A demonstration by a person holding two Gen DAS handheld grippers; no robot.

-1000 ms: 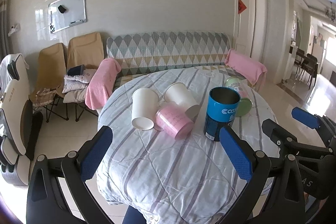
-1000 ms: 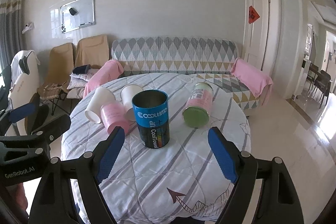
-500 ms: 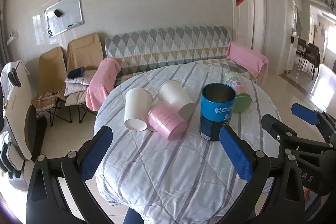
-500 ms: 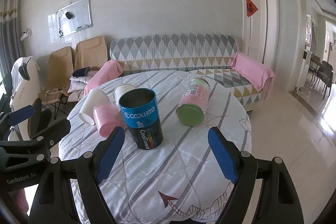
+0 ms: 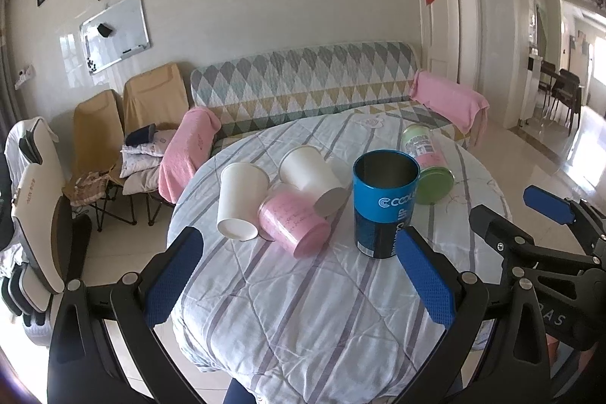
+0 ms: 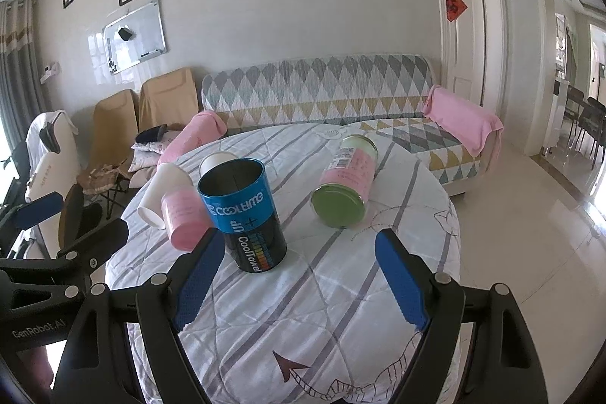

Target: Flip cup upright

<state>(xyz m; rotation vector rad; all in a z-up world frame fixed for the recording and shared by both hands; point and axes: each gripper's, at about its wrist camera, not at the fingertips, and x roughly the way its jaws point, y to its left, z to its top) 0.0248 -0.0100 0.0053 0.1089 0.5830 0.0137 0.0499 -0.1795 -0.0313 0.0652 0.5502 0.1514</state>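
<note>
On a round table with a striped quilt (image 5: 303, 309) lie two white paper cups (image 5: 238, 199) (image 5: 312, 178) and a pink cup (image 5: 293, 224) on their sides, close together. The pink cup also shows in the right wrist view (image 6: 183, 216). A blue and black can (image 5: 382, 203) (image 6: 244, 214) stands upright with its top open. A pink jar with a green lid (image 5: 428, 169) (image 6: 346, 188) lies on its side. My left gripper (image 5: 299, 275) is open and empty, short of the cups. My right gripper (image 6: 295, 279) is open and empty, near the can.
A patterned sofa (image 5: 303, 89) with pink towels stands behind the table. Folding chairs (image 5: 125, 124) and a white chair (image 5: 34, 207) are at the left. A doorway (image 5: 439, 10) and tiled floor lie to the right.
Both grippers have moved a little closer to the table and tilted; the objects sit slightly lower and nearer in both views. Nothing on the table has moved.
</note>
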